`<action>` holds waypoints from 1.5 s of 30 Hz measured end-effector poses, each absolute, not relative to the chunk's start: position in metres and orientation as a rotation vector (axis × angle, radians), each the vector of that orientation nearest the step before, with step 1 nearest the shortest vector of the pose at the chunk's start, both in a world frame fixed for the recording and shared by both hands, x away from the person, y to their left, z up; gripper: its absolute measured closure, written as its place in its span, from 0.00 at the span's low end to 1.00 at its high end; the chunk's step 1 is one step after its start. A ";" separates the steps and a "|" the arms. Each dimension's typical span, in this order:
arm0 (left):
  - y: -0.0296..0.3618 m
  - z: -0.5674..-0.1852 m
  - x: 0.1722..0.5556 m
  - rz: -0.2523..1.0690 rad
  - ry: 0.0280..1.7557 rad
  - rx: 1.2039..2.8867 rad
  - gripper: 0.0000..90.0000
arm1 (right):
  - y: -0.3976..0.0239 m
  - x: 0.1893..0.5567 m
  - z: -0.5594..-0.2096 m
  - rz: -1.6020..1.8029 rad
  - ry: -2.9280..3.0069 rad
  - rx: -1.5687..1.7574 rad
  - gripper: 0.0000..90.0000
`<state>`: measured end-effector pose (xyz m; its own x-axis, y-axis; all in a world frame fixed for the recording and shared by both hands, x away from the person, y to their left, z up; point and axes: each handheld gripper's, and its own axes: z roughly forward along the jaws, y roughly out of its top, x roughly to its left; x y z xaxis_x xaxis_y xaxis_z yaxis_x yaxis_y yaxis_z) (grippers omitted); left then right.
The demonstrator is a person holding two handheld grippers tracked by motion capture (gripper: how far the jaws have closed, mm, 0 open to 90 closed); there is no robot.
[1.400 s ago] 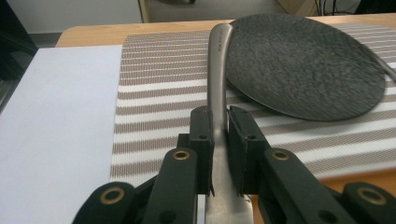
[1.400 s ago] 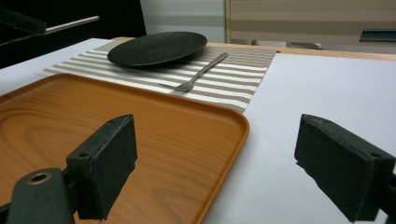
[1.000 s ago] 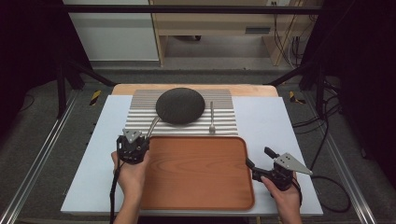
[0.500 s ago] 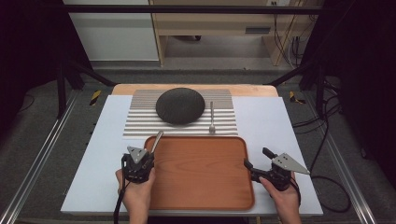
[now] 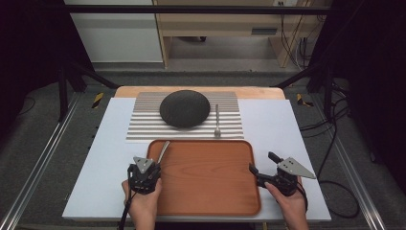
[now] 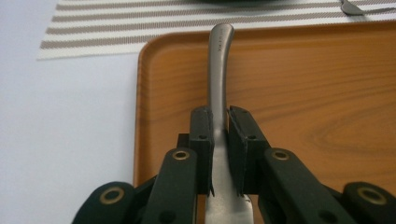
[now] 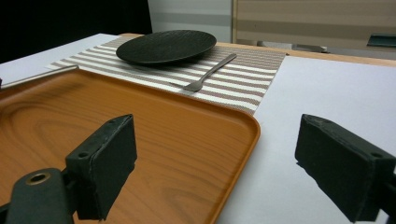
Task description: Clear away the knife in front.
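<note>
Nearest, at seven o'clock on the table, the left gripper (image 5: 145, 175) is clamped on a metal utensil (image 6: 219, 84), its handle reaching out over the wooden tray's (image 5: 206, 201) left edge. At five o'clock the right gripper (image 5: 268, 168) stands wide open astride the tray's right rim, holding nothing. Farther off, at twelve o'clock, a black plate (image 5: 184, 108) and a fork (image 5: 217, 120) lie on the striped mat (image 5: 143, 120). The step looks like setting the utensil down on the tray; next it calls for lowering it flat and opening the jaws.
</note>
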<state>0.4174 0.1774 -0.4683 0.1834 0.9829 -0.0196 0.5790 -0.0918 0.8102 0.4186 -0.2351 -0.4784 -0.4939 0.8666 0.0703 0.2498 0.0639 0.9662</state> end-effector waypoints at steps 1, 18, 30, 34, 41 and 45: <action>0.177 -0.469 0.417 0.730 1.481 1.762 0.89 | -0.235 0.419 -0.478 1.454 1.799 1.111 0.14; 0.176 -0.479 0.422 0.710 1.519 1.769 0.89 | -0.234 0.418 -0.478 1.461 1.806 1.099 0.14; 0.178 -0.480 0.426 0.713 1.513 1.755 0.91 | -0.234 0.418 -0.478 1.461 1.810 1.097 0.14; 0.180 -0.472 0.425 0.741 1.465 1.742 0.83 | -0.234 0.418 -0.478 1.464 1.811 1.096 0.13; 0.188 -0.464 0.430 0.781 1.377 1.731 0.67 | -0.234 0.419 -0.479 1.456 1.812 1.106 0.13; 0.197 -0.462 0.435 0.799 1.321 1.723 0.59 | -0.236 0.419 -0.479 1.459 1.802 1.121 0.12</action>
